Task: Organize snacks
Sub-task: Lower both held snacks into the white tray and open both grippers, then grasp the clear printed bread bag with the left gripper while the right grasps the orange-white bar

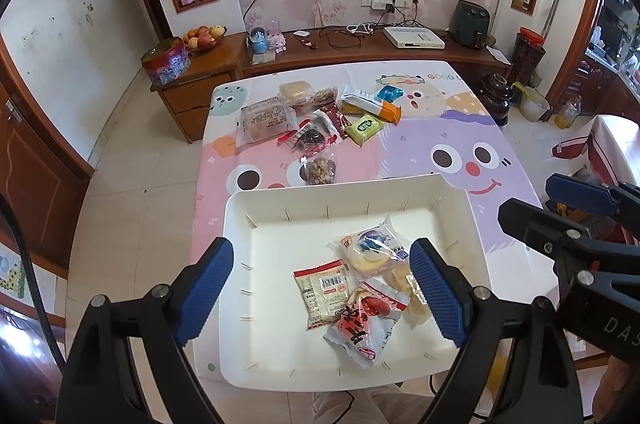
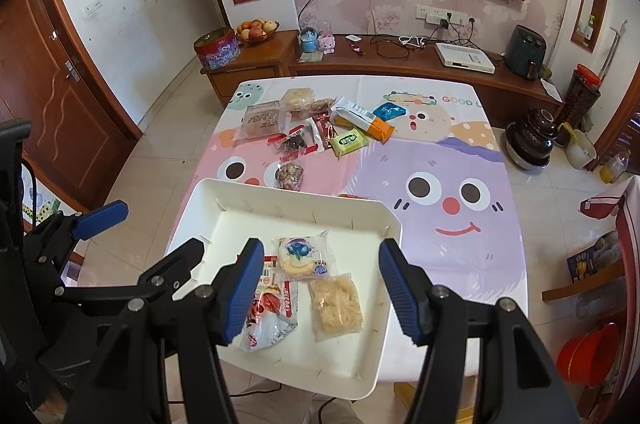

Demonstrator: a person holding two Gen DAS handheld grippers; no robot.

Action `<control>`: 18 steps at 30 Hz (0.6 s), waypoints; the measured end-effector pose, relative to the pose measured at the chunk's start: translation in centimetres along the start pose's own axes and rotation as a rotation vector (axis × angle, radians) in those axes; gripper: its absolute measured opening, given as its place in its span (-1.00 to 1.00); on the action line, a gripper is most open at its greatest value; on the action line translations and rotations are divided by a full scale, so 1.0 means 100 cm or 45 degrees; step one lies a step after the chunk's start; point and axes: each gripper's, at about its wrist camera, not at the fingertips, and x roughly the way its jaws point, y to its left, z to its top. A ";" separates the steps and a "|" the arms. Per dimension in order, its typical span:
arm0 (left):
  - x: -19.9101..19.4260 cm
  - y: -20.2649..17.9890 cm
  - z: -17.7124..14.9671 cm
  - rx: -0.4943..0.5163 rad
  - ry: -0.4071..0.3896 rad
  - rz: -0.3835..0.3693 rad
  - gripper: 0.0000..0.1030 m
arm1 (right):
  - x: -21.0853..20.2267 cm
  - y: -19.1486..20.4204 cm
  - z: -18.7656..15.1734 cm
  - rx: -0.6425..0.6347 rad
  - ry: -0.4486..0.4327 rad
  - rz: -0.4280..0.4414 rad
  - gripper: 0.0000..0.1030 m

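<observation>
Both the left gripper (image 1: 322,288) and the right gripper (image 2: 322,290) hover, jaws apart and empty, over the shallow white plastic tray (image 1: 400,189) at the table's near edge. The loose wrapped snacks (image 1: 316,117) lie beyond the tray's far rim, toward the table's far-left corner, likely nearer the left gripper.

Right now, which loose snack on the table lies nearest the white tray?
The clear packet of dark nut clusters, alone just beyond the white plastic tray; the other packets lie in a cluster farther back.
</observation>
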 end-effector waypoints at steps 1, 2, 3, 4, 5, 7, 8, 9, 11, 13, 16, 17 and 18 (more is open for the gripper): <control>0.001 0.000 0.000 -0.002 0.005 -0.002 0.73 | 0.000 0.000 0.000 0.001 0.002 0.001 0.17; 0.002 0.000 -0.001 -0.002 0.009 -0.002 0.73 | 0.001 0.000 0.000 0.001 0.003 0.002 0.17; 0.002 0.000 -0.001 -0.002 0.016 -0.002 0.73 | 0.002 0.000 0.000 0.002 0.006 0.005 0.17; 0.004 0.000 -0.001 -0.003 0.021 -0.002 0.73 | 0.003 0.000 -0.001 0.003 0.009 0.007 0.17; 0.005 0.000 -0.001 -0.004 0.026 -0.003 0.73 | 0.004 0.001 0.000 0.005 0.011 0.009 0.17; 0.008 0.000 -0.001 -0.004 0.036 -0.004 0.73 | 0.005 0.000 0.000 0.007 0.010 0.010 0.17; 0.009 0.001 -0.001 -0.004 0.039 -0.004 0.73 | 0.004 -0.001 0.000 0.006 0.010 0.009 0.17; 0.010 0.001 -0.001 -0.004 0.044 -0.005 0.73 | 0.006 0.000 -0.001 0.009 0.013 0.010 0.17; 0.013 0.003 0.001 -0.004 0.051 -0.006 0.73 | 0.010 0.000 -0.001 0.018 0.023 0.014 0.17; 0.017 0.005 0.003 -0.004 0.061 -0.007 0.73 | 0.014 0.001 0.001 0.026 0.033 0.018 0.17; 0.023 0.009 0.006 -0.003 0.077 -0.005 0.73 | 0.020 0.001 0.004 0.041 0.045 0.023 0.17; 0.025 0.010 0.006 -0.003 0.082 -0.003 0.73 | 0.022 0.001 0.005 0.046 0.050 0.025 0.17; 0.027 0.012 0.007 -0.004 0.086 -0.003 0.73 | 0.025 0.001 0.007 0.049 0.056 0.026 0.17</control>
